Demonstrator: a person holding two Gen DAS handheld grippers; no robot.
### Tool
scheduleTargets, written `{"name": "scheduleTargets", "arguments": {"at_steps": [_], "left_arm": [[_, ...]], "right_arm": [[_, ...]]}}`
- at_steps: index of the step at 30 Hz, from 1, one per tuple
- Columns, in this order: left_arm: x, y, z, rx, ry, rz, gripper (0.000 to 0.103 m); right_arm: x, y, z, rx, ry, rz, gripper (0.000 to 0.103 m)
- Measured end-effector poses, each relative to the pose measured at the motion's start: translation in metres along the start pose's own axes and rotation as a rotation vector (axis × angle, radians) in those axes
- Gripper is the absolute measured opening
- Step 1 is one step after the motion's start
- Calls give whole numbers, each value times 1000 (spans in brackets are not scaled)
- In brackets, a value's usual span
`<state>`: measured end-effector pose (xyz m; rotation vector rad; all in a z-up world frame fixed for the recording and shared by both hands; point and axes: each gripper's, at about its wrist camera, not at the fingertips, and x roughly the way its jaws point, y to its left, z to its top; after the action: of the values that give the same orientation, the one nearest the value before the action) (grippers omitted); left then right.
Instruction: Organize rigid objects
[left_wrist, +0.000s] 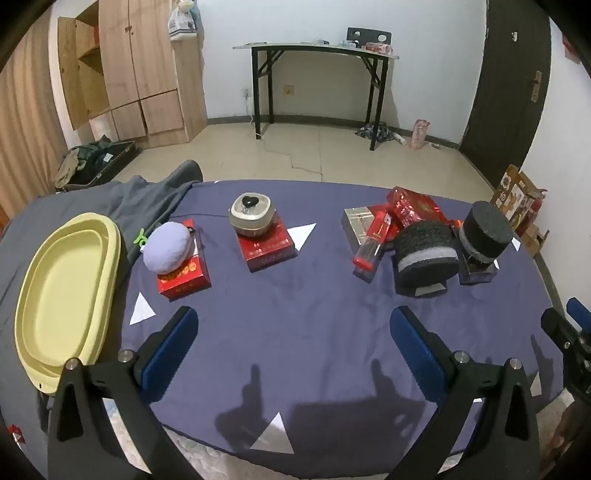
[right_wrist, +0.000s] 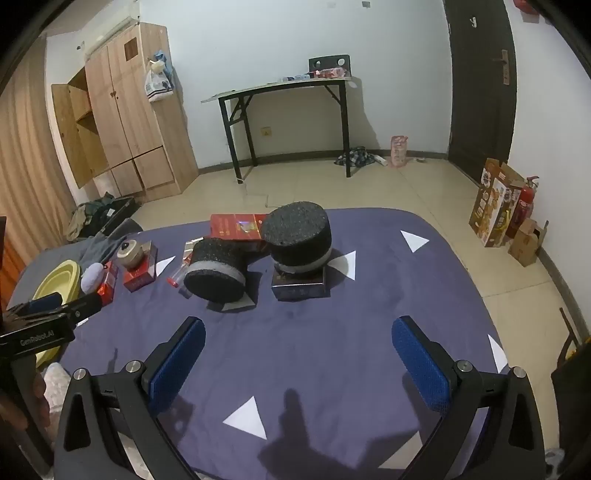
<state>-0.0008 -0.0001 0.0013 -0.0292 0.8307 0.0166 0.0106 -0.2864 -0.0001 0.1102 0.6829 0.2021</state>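
While your left gripper (left_wrist: 291, 332) hangs over the near part of the purple cloth (left_wrist: 314, 325), its blue pads are spread wide and nothing sits between them. The things to sort lie farther out, past the fingertips. Ahead and to your left, a lavender egg-shaped object (left_wrist: 168, 248) rests on a red box (left_wrist: 184, 278), just beside the yellow oval tub (left_wrist: 62, 291) at the left edge. Almost straight ahead, a beige lidded jar (left_wrist: 253, 215) stands on a second red box (left_wrist: 267, 251). Ahead and to your right, a heap of red and silver boxes (left_wrist: 384, 218) lies behind a black foam cylinder on its side (left_wrist: 426, 248), and an upright black foam cylinder (left_wrist: 484, 230) stands on a dark box (left_wrist: 476, 271).

Your right gripper (right_wrist: 298, 354) is likewise wide open and holds nothing, hovering over bare cloth. From it, the upright cylinder (right_wrist: 300, 240) on its dark box (right_wrist: 298, 286) is straight ahead, well clear of the pads. The tipped cylinder (right_wrist: 216, 271) lies just left of it, with the red boxes (right_wrist: 236, 226) behind. The jar (right_wrist: 130, 253), the lavender object (right_wrist: 92, 277) and the tub (right_wrist: 59, 277) are far to your left, near where the left gripper (right_wrist: 44, 306) shows at the frame edge.
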Motion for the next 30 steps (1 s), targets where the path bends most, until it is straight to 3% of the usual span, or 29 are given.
{"name": "scheduleTargets", "arguments": {"at_steps": [30], "left_arm": [[6,2,-7,1,36,35,103]], "right_arm": [[3,6,-2,-34,6,-3,103]]}}
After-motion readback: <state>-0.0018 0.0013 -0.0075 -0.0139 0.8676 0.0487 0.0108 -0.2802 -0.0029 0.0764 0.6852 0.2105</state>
